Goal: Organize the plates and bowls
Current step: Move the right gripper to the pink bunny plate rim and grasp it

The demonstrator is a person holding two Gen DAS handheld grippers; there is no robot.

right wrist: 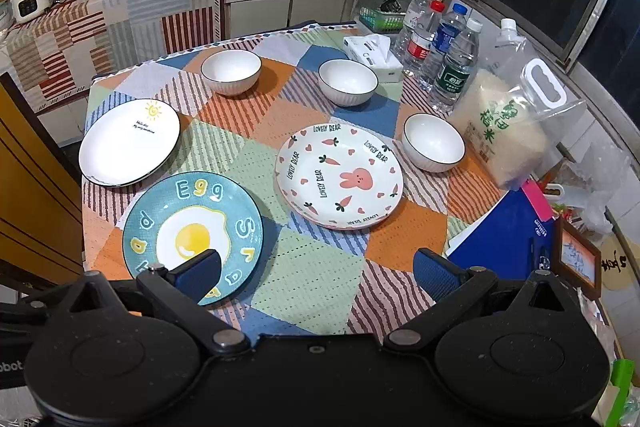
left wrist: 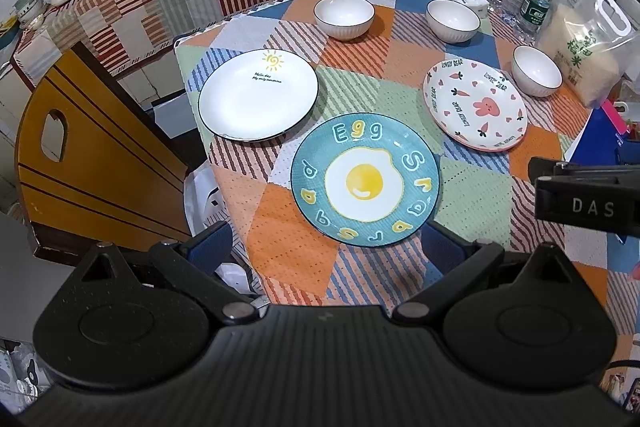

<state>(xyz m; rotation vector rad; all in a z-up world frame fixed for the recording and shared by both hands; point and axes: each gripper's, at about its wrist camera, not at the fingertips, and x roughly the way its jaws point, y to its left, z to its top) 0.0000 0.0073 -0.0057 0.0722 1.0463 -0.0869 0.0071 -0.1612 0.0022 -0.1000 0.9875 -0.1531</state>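
Tools, left tool (left wrist: pixel 326 241) and right tool (right wrist: pixel 318 273), gape empty (above plates).

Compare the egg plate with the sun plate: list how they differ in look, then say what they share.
1. The egg plate is teal all over; the sun plate is white with a thin dark rim.
2. The egg plate has a big fried egg in the middle ringed by letters; the sun plate has only a small yellow sun and two lines of small writing.

Both are round, empty and lie flat on the tablecloth.
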